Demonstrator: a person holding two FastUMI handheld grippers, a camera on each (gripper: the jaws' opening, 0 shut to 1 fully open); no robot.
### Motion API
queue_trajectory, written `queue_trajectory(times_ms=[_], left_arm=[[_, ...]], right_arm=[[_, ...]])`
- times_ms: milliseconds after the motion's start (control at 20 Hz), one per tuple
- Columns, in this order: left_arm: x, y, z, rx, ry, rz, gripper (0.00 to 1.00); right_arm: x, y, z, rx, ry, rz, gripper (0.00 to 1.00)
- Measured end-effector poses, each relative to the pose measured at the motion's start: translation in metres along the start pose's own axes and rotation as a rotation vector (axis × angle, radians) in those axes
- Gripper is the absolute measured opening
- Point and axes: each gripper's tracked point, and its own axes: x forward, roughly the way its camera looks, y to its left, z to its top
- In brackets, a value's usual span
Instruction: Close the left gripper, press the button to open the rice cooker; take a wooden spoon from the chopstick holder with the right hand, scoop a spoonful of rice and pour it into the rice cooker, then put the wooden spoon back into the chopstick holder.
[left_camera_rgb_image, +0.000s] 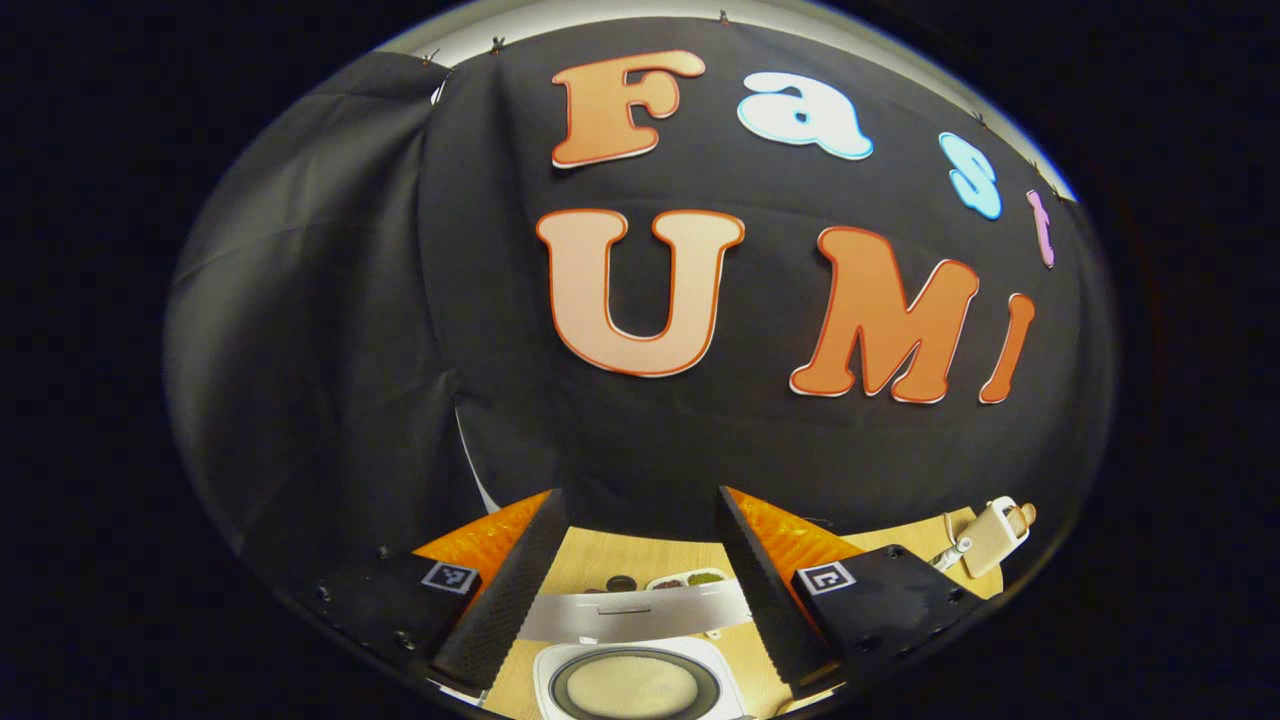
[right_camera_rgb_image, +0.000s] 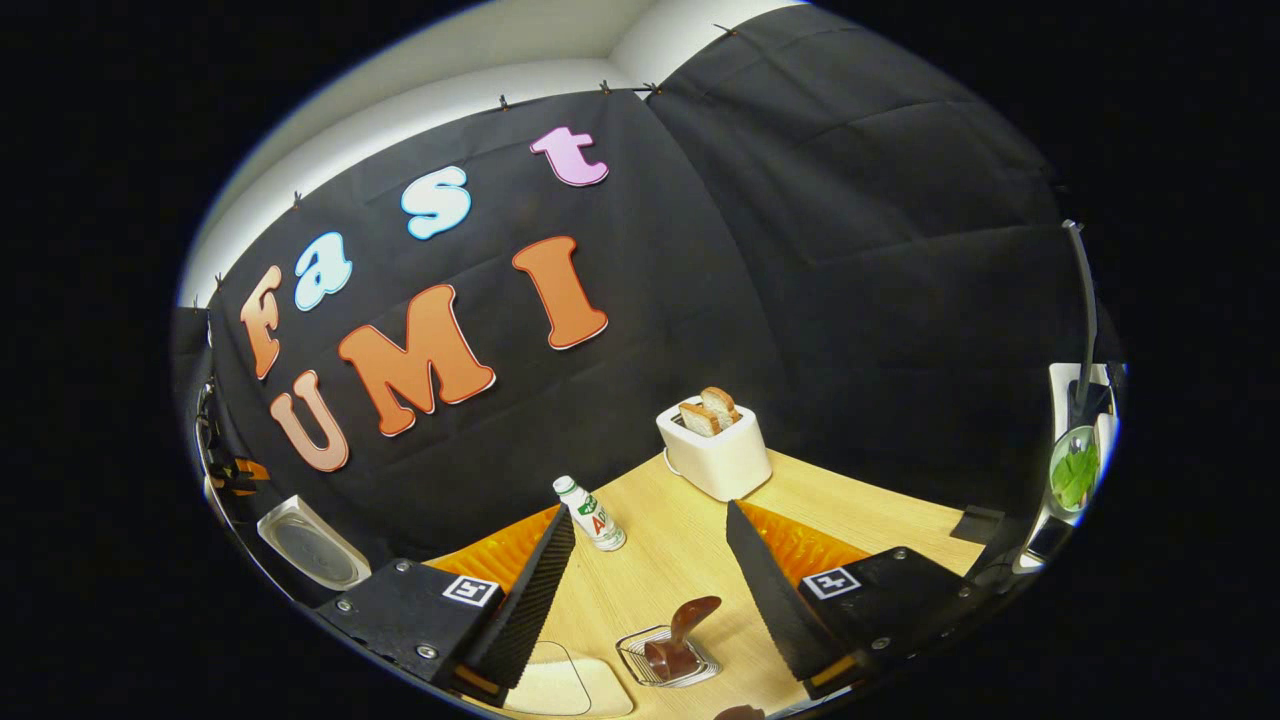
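In the left gripper view my left gripper (left_camera_rgb_image: 640, 500) stands open above the white rice cooker (left_camera_rgb_image: 545, 680). The cooker's lid (left_camera_rgb_image: 635, 612) is raised, and pale rice lies in the inner pot (left_camera_rgb_image: 632, 685). My right gripper (right_camera_rgb_image: 650, 510) is open too, with nothing between its fingers. Below and between them a small wire chopstick holder (right_camera_rgb_image: 630, 650) sits on the wooden table (right_camera_rgb_image: 680, 550), with a dark brown wooden spoon (right_camera_rgb_image: 692, 612) leaning in it. A clear container of pale rice (right_camera_rgb_image: 560, 685) lies just left of the holder. The raised cooker lid (right_camera_rgb_image: 312, 545) shows at the far left.
A white toaster (right_camera_rgb_image: 713, 445) with bread slices stands at the back of the table, and it is also the toaster (left_camera_rgb_image: 990, 538) at the right edge. A small white bottle (right_camera_rgb_image: 592, 513) stands near the wall. Small dishes (left_camera_rgb_image: 690, 579) sit behind the cooker. A plate of green leaves (right_camera_rgb_image: 1075, 470) is at the far right.
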Motion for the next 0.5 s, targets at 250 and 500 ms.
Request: queue_trajectory(times_ms=[250, 500], left_arm=[[0.008, 0.003, -0.046, -0.035, 0.151, -0.001, 1.00], [-0.009, 0.004, -0.059, -0.032, 0.167, -0.010, 1.00]], right_arm=[[0.004, 0.000, -0.008, 0.008, 0.029, 0.010, 0.95], [0.006, 0.006, -0.011, -0.002, 0.046, 0.042, 0.95]])
